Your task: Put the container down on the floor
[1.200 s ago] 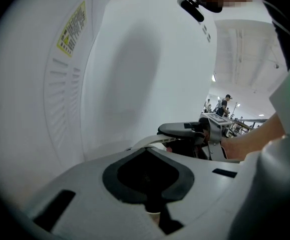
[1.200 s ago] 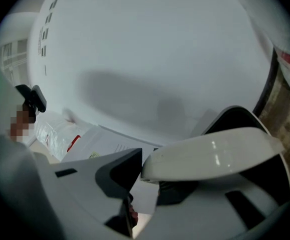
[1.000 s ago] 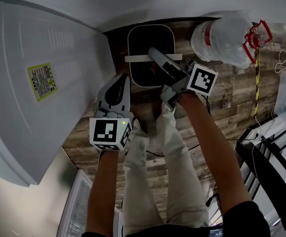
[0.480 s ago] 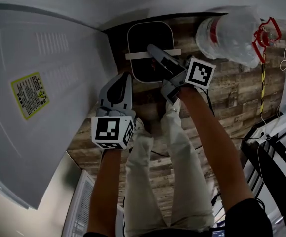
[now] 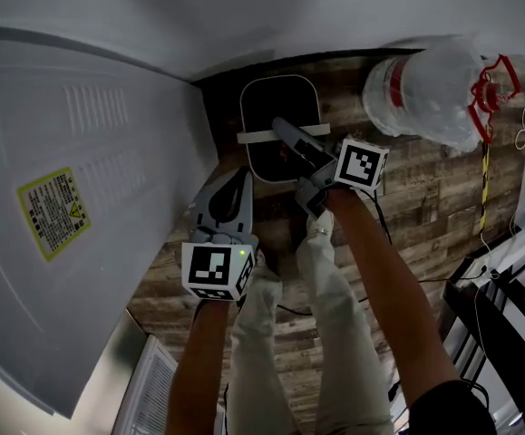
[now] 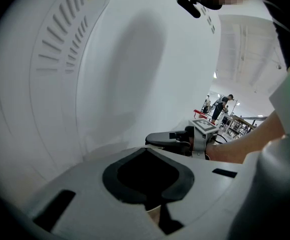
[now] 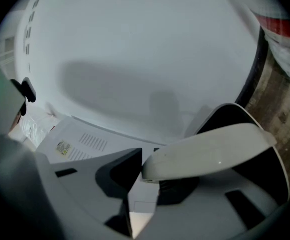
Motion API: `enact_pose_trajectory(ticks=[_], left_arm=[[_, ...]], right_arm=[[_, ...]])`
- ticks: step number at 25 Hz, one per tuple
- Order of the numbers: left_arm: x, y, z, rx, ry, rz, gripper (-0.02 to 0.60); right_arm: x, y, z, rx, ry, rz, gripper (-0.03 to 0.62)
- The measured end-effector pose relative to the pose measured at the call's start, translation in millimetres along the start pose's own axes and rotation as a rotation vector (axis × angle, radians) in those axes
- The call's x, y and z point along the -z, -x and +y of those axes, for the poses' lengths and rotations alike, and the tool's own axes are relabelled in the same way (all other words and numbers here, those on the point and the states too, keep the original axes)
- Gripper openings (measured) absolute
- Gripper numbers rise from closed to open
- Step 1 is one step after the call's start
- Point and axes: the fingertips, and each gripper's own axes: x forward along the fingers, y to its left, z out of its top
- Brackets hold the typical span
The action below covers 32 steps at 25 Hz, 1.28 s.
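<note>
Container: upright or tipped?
Upright. In the head view the container has its open top facing up, the white handle across it, and the right gripper shut on that handle.

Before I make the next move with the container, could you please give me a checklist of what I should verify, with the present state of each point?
1. Right gripper closed on the white handle: ok.
2. Container level, opening upward: ok.
3. Container's base touching the floor: cannot tell; no view shows its underside.
4. Container apart from the big water bottle: ok.
5. Container apart from the white appliance on its other side: ok, but close.
6. Left gripper shut, empty, away from the container: ok.
</note>
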Motion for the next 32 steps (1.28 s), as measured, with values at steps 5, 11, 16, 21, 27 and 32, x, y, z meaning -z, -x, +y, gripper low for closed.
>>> enact_pose_trajectory(ticks=[5,11,16,21,27,32], left_arm=[[7,-7,-1,0.012,0.003,0.001,0.018],[18,-15,3,0.012,0.02,0.009,0.018],[30,-19,4,0.017,0.032,0.023,0.018],[36,-22,10,0.009,0.038,0.03,0.018],[43,-26,13,0.007,0.044,0.038,0.018],[47,-29,15,0.007,0.048,0.039,0.018]], right_arm=[[4,-4,-16,0.016,0.011,0.023,0.084],[9,-10,-34,0.036,0.006,0.038,0.084],[12,-16,-46,0.03,-0.007,0.037,0.084],[16,-21,-62,0.055,-0.01,0.054,0.084],[21,-25,-74,0.059,-0.028,0.054,0.084],[16,-28,-77,0.051,-0.016,0.036,0.084]])
